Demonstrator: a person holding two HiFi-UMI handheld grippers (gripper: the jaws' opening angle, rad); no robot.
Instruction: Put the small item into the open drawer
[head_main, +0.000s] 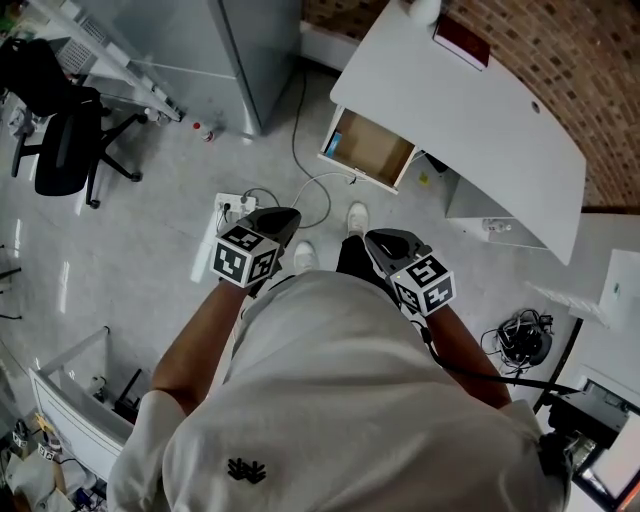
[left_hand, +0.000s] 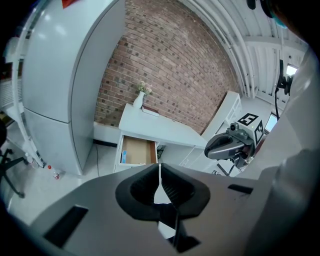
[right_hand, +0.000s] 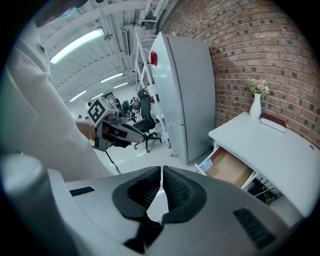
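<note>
- Both the left gripper (head_main: 283, 218) and the right gripper (head_main: 378, 242) hang at the person's waist, jaws pressed together on nothing, so neither carries anything.
- No small item can be picked out for certain; a blue object (head_main: 333, 143) at the left end of the open drawer (head_main: 375, 152) may be it, likely already placed.
- That drawer juts from the white desk (head_main: 470, 120), well apart from both grippers.
</note>
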